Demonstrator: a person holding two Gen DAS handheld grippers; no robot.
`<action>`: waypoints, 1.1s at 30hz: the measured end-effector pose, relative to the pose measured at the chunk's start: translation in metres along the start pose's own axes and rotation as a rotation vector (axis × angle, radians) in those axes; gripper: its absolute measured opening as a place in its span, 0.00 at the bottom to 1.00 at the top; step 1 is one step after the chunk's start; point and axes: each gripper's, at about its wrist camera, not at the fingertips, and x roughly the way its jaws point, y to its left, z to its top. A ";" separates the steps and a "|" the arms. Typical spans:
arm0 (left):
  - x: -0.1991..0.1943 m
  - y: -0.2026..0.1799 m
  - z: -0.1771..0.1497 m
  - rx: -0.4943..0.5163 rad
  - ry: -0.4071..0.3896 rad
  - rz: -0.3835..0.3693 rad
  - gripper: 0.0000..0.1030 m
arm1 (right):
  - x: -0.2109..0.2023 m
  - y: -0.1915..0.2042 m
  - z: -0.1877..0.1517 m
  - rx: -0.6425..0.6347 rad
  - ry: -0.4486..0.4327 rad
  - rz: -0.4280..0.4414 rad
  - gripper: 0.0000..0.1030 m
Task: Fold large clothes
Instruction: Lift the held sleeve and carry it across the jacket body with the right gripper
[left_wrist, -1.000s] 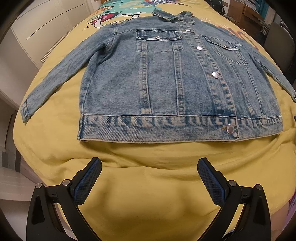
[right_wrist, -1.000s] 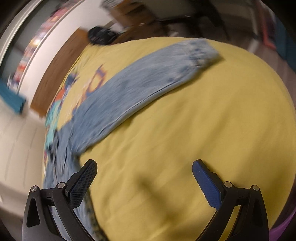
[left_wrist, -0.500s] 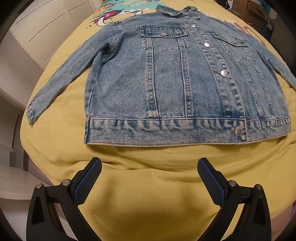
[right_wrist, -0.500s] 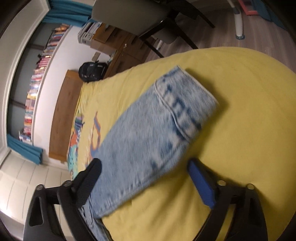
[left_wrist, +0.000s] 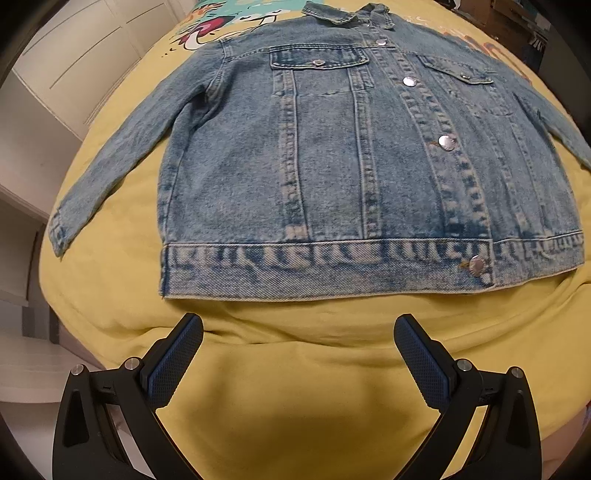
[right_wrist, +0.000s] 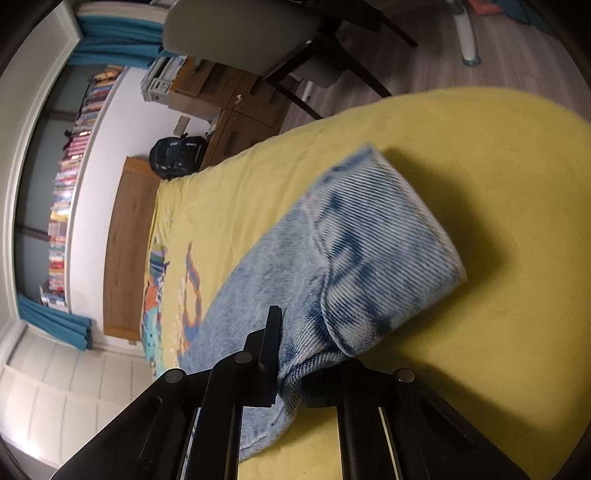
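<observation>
Left wrist view: high over bed (left_wrist: 295, 424) foot, steeply downward, whole denim jacket (left_wrist: 332, 166) spread ahead. Right wrist view: low, very close on jacket's sleeve cuff (right_wrist: 380, 251), facing room. Shared: jacket, yellow bed.

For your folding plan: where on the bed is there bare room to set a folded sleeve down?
Bare yellow bedspread lies between the denim jacket hem and the left gripper, and beyond the cuff. The jacket's middle is crowded.
</observation>
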 end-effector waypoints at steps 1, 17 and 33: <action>0.000 0.000 0.001 -0.004 -0.002 -0.011 0.99 | -0.001 0.004 -0.001 -0.009 0.000 0.002 0.07; 0.001 0.016 0.006 -0.047 -0.018 -0.110 0.99 | 0.021 0.121 -0.050 -0.167 0.075 0.100 0.07; 0.000 0.072 0.000 -0.168 -0.083 -0.136 0.99 | 0.085 0.265 -0.190 -0.324 0.288 0.235 0.07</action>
